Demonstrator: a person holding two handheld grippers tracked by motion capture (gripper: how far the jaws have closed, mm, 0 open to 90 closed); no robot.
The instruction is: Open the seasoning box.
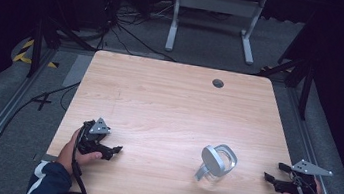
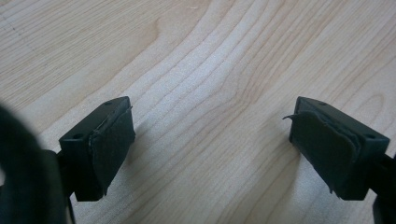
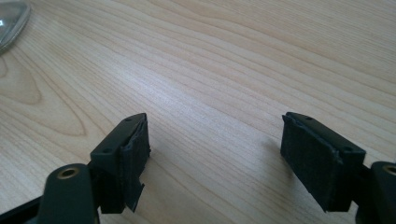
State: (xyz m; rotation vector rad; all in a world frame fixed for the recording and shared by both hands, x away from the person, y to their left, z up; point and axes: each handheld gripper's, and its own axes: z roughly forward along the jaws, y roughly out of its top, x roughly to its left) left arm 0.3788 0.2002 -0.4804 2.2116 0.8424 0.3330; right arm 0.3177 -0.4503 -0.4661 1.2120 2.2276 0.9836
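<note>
A clear glass pitcher (image 1: 215, 164) with a grey lid and a handle lies tipped on the wooden table (image 1: 168, 106) near the front, right of centre. A corner of the pitcher (image 3: 11, 21) shows at the top left of the right gripper view. My left gripper (image 1: 113, 151) rests at the front left, held by a hand, its jaws wide apart over bare wood (image 2: 210, 140). At the front right edge my right gripper (image 1: 273, 172) is open too, with nothing between its pads (image 3: 135, 158), and it points toward the pitcher from about a hand's width away.
A small round grommet hole (image 1: 218, 83) sits near the table's far edge. Beyond the table stand a white desk frame (image 1: 213, 16) and loose cables (image 1: 129, 26) on grey carpet. Black stand legs (image 1: 40, 44) flank both sides.
</note>
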